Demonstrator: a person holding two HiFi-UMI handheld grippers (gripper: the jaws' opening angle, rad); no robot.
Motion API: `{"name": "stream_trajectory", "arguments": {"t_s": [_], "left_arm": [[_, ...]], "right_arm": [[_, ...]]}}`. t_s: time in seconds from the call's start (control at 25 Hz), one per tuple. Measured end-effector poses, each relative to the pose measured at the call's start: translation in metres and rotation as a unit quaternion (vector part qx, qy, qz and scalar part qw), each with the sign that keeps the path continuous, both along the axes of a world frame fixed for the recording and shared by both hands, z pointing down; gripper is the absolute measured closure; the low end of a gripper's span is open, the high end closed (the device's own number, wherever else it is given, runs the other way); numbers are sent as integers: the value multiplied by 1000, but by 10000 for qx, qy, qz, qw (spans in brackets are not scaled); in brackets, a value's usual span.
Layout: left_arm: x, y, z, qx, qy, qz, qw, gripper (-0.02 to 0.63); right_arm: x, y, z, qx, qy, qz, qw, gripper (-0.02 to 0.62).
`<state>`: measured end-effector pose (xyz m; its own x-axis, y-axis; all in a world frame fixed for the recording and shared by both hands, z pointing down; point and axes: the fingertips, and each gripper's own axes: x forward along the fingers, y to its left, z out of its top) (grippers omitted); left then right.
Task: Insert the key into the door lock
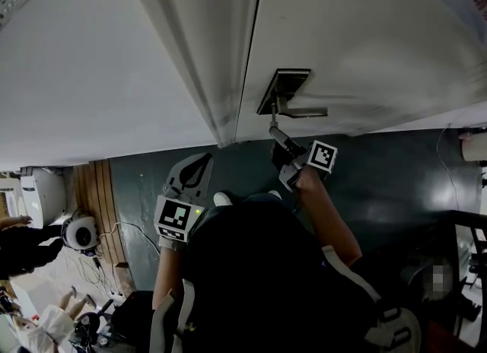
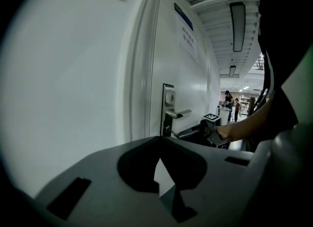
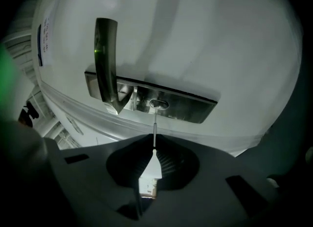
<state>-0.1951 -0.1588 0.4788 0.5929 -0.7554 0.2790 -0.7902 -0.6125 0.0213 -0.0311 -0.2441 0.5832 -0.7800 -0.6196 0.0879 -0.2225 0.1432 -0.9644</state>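
At door lock (image 3: pixel 159 104), key (image 3: pixel 154 129) between jaws.

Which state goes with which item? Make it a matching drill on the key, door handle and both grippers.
Items
1. key
2. door handle
3. left gripper
4. right gripper

States
A. shut with nothing in it, held back from the door
B. shut on the key
C. tip at the keyhole
D. metal lever on the lock plate, neither gripper on it

Pairs: 1-C, 2-D, 3-A, 4-B
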Motion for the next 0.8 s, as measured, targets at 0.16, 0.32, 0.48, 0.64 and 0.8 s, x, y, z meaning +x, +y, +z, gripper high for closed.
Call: {"name": "stream_trajectory", "arguments": {"t_s": [0.16, 0.32, 0.48, 0.64, 0.8], "left_arm": [[2, -2, 1, -25, 39, -16, 10000, 598], [3, -5, 3, -46, 75, -39, 10000, 598], [5, -6, 4, -64, 126, -89, 9999, 598], [10, -5, 4, -62, 148, -90, 9998, 598], [12, -4, 3, -48, 147, -118, 9998, 598]], "right_arm": [[0, -3, -3, -48, -169, 39, 9998, 563], [0, -4, -3, -232, -377, 36, 9990, 563], [1, -4, -5, -400, -622, 28, 9973, 563], [5, -5, -6, -472, -741, 17, 9961, 563], [2, -7, -6, -588, -812, -154, 9948, 563]]}}
